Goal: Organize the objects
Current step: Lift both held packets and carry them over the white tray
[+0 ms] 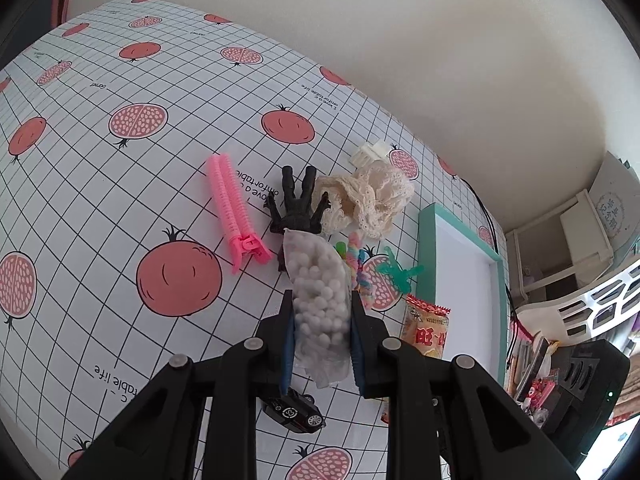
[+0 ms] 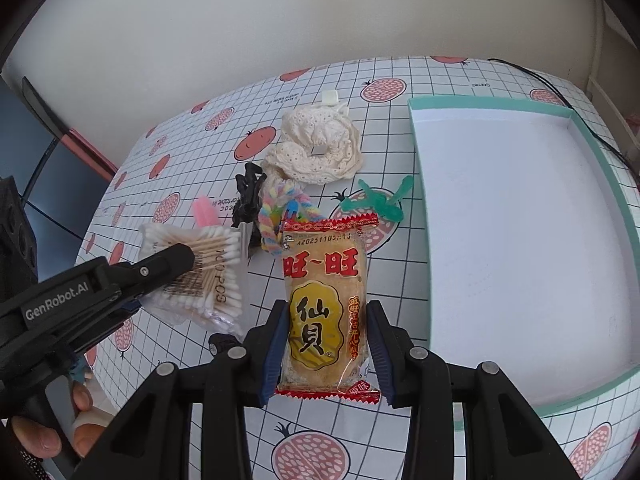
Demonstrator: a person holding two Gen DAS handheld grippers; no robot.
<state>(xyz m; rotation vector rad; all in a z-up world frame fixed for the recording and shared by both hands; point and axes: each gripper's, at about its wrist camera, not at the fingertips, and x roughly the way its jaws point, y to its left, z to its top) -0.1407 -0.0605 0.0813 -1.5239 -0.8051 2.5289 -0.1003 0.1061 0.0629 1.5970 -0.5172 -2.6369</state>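
Left gripper is clamping a clear plastic bag of cotton swabs; right gripper is clamping a red-and-yellow rice cracker packet beside the teal-rimmed white box.

Right tongs pinch a rice cracker packet beside the teal-rimmed tray.

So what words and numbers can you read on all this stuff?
"旺~旺", "仙贝", "A20251105": snack packet, right gripper around it.
"100 PCS": cotton swab bag, held by left gripper.
"GenRobot.AI": left gripper's side.
"comfortable life": tablecloth.
Swab barcode, packet's small red print: too blurred.
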